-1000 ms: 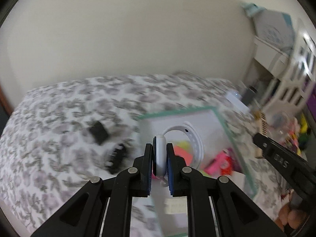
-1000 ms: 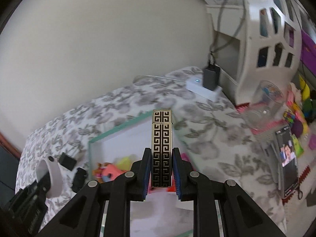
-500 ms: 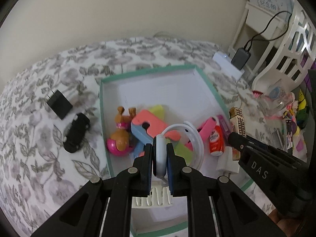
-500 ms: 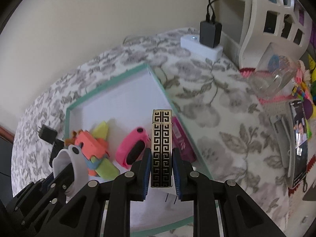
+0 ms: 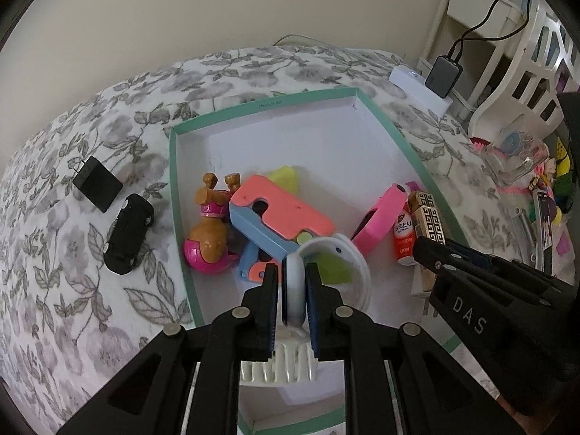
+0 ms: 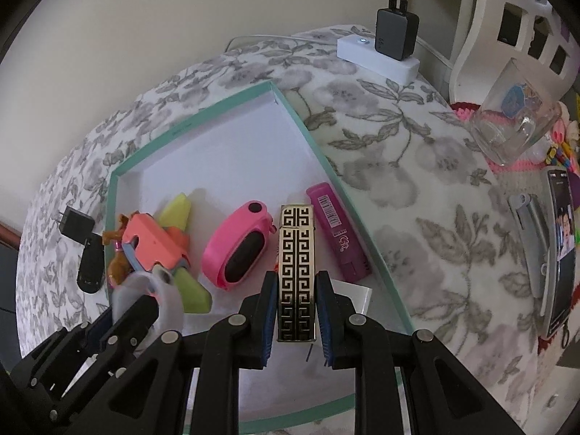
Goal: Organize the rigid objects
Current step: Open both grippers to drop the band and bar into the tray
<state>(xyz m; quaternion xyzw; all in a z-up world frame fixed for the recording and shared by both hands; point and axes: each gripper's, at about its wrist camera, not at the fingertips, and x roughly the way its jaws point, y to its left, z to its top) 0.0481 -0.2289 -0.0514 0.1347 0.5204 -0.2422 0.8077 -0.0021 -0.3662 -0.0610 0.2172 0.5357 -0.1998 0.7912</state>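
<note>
A plain cream wall (image 5: 181, 11) fills the upper frame above the floral bedspread (image 5: 72, 253), white cutout furniture (image 6: 507, 18) at upper right.

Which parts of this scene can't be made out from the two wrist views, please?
- Left wrist view: the white comb is mostly hidden behind the left gripper.
- Left wrist view: the lower end of the gold patterned lighter is covered by the right gripper.
- Right wrist view: the white band is blurred.
- Right wrist view: the phone screen is too small to read.

Two wrist fisheyes — steeply downward, close over one shared teal-rimmed box (image 5: 406, 141) (image 6: 326, 159).
</note>
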